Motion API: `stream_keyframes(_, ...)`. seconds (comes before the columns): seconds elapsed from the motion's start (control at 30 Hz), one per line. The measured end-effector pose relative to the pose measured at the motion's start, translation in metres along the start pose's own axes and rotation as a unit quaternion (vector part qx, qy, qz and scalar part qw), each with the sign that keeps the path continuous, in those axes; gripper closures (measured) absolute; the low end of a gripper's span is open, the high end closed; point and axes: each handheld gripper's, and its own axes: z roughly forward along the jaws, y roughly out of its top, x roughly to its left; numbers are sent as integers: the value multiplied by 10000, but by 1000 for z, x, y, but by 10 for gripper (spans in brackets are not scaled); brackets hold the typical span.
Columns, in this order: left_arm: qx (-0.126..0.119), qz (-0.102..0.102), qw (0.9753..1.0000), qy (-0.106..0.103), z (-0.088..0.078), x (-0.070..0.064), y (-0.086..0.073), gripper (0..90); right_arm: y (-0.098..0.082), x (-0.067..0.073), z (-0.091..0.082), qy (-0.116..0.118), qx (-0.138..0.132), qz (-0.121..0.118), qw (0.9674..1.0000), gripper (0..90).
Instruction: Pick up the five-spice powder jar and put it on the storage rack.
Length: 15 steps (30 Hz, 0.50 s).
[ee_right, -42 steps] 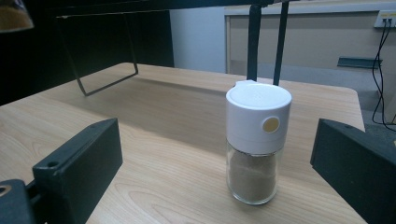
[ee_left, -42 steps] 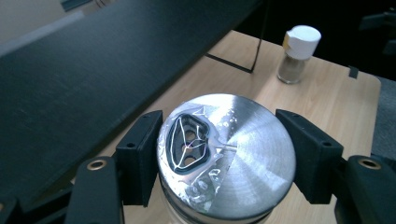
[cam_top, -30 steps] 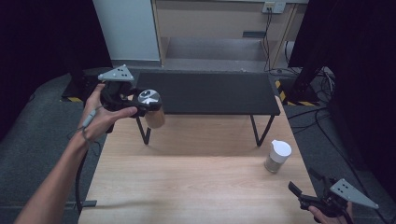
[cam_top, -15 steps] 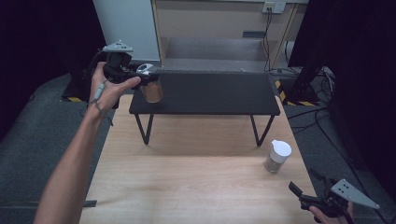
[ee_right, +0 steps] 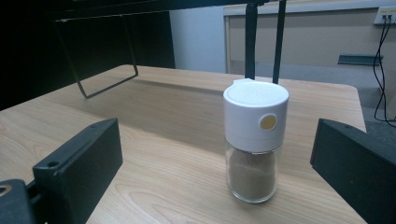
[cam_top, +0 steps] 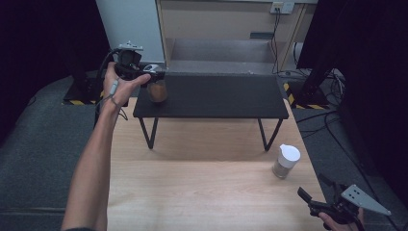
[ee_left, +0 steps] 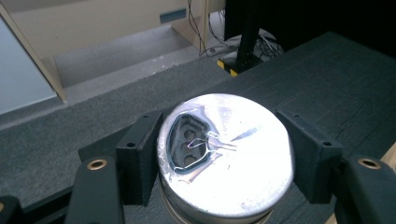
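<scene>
No readable label anywhere. Left gripper (cam_top: 153, 77) pinching silver-lidded jar (cam_top: 157, 90) between both pads, over left end of black bench (cam_top: 226, 96). Right gripper (cam_top: 321, 196) spread wide, white-capped shaker (cam_top: 286, 161) ahead, near tabletop (cam_top: 202, 183) right edge.

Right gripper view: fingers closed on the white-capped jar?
No, the fingers stand wide apart either side of the white-capped jar, which sits free on the wooden table.

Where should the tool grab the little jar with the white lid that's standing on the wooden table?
Probably best around the white cap of the jar, coming in level from the near side, where the right tool already waits open. The jar stands upright on the wooden table, and the cap is round and straight-sided, so flat pads can squeeze it from both sides. The glass below looks more slippery.
</scene>
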Motion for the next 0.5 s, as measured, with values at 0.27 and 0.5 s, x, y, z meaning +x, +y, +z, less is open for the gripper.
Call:
stream_keyframes(0.27, -21, -154, 9999, 5, 9, 6, -12, 338, 0, 0, 1, -2, 4, 10, 10000, 26)
stream_keyframes(0.5, -80, -85, 9999, -10, 10, 6, -16, 329, 0, 0, 1, -11, 13, 12, 10000, 26)
